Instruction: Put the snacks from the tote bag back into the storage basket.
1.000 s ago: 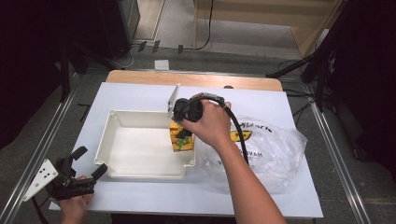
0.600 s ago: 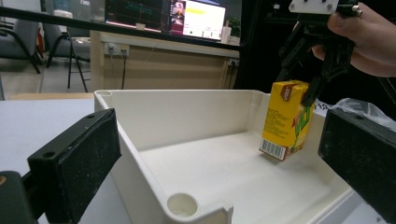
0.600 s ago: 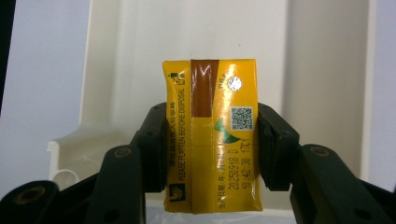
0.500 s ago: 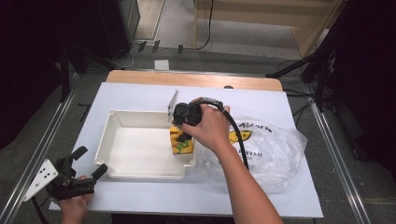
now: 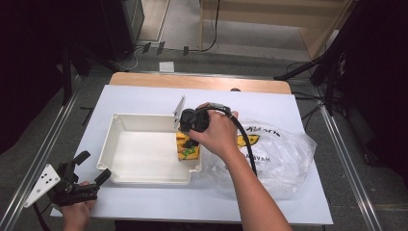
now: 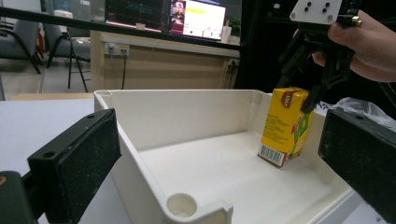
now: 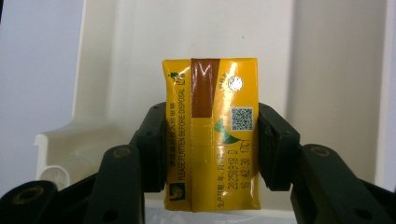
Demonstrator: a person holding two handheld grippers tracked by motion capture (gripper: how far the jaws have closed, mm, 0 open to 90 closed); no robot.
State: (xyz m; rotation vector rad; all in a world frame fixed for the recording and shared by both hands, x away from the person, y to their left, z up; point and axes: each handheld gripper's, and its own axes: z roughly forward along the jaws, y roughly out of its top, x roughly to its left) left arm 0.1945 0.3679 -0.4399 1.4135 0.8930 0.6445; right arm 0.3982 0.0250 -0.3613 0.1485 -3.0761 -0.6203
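Black jaws of the left gripper [image 5: 79, 179] are seen spread wide and empty, parked at the near left corner of the white table [image 5: 144, 98], just outside the tray [image 5: 115, 126]. Nothing is held there.

White plastic tray is noted left of centre; its floor is bare apart from one item. The yellow carton [image 5: 185, 148] is lowered at the tray's right end, close to the right wall. In the left gripper view the carton [image 6: 285, 126] is tilted, one bottom edge at or near the floor; full contact cannot be told.

The right gripper [image 5: 191, 139] is clamped on the carton's sides from above; pads [image 7: 156, 140] are pressed to both faces.

Right of the tray, a clear bag [image 5: 274, 154] lies crumpled.

Judged progress: carton transferred into tray, placement nearly done. Left: settle upright, release, withdraw.
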